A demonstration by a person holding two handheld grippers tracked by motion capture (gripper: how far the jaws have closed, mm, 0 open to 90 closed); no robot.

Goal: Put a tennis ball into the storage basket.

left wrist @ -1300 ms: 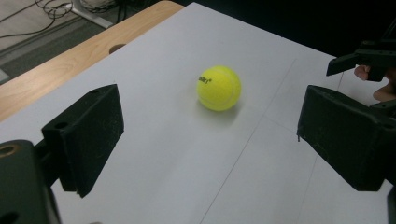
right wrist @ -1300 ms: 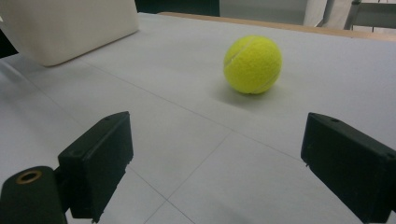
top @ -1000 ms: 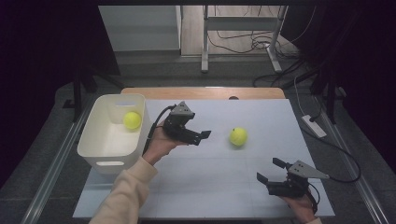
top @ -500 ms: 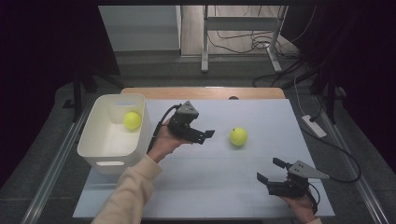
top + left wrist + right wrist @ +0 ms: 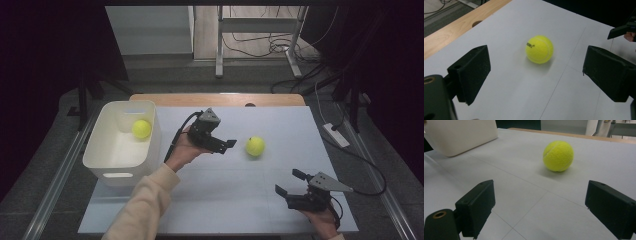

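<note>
A yellow tennis ball (image 5: 255, 146) lies loose on the pale table sheet, right of centre. My left gripper (image 5: 226, 146) hovers just left of it, pointing at it, open with nothing between the jaws. In the left gripper view the ball (image 5: 539, 49) sits ahead of my left gripper (image 5: 536, 71), beyond the jaw tips. My right gripper (image 5: 288, 182) rests open near the front right of the table, and in the right gripper view the ball (image 5: 558, 156) lies well beyond my right gripper (image 5: 540, 197). A second yellow ball (image 5: 141, 129) lies inside the white bin (image 5: 117, 172).
The white bin (image 5: 461, 135) stands at the table's left side. A wooden strip (image 5: 220, 99) with a hole runs along the far edge. The right gripper's jaw (image 5: 621, 30) shows at the far right of the left gripper view. Cables and stands lie beyond the table.
My left gripper has moved to the right, closer to the loose ball, still open. The right gripper and both balls have stayed where they were.
</note>
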